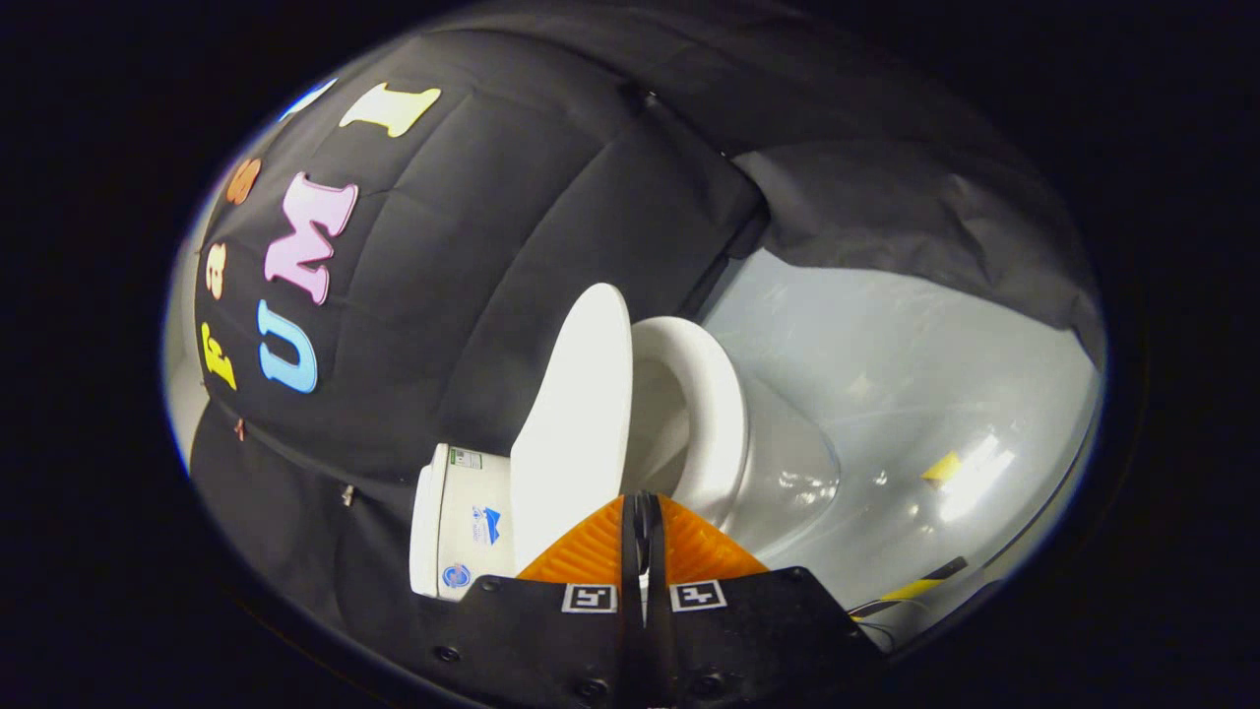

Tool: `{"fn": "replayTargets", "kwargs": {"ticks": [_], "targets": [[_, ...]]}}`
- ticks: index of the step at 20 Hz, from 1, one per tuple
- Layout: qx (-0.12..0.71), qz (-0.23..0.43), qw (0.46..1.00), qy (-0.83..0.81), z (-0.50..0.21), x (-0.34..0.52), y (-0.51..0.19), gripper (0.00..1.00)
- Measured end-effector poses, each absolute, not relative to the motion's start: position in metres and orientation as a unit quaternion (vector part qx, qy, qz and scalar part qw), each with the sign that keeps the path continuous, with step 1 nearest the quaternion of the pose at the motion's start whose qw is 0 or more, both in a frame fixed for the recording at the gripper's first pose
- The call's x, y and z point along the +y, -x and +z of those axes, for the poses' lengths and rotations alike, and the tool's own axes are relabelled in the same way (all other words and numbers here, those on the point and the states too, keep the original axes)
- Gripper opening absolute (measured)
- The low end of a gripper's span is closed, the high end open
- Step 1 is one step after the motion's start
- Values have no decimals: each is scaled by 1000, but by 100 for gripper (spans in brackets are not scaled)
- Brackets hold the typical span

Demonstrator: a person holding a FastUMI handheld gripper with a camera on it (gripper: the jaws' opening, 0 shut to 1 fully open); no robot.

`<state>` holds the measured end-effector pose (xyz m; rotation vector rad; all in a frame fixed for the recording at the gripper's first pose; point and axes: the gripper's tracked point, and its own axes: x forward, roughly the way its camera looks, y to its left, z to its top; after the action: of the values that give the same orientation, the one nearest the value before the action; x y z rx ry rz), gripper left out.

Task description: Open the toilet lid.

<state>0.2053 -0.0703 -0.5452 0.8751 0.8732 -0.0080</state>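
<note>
Lid [576, 414] at centre frame stands raised off the seat [714, 423], gripper [642, 512] fingers pressed together just below it, gripping nothing; best nudge it gently back toward the tank [463, 522].

Gripper with its two fingers pressed together

The hand-held two-finger gripper [640, 512] sits at the near end of the scene and points away toward the far side. Its two fingers [591, 551] lie side by side with their tips meeting, and just a thin dark line runs between them. Nothing is caught between the fingers. The fingers have ridged faces that slope up to a point. Behind them, nearer still, is the gripper's flat dark body [551, 640], with two small square black-and-white marker tags [590, 598] and a few round screws.
</note>
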Motion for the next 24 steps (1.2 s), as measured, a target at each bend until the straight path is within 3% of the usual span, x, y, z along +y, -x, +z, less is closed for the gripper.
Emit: {"fn": "replayTargets", "kwargs": {"ticks": [13, 24], "targets": [[347, 13, 879, -325, -399, 20, -224, 5], [319, 24, 916, -243, -336, 97, -230, 8]]}}
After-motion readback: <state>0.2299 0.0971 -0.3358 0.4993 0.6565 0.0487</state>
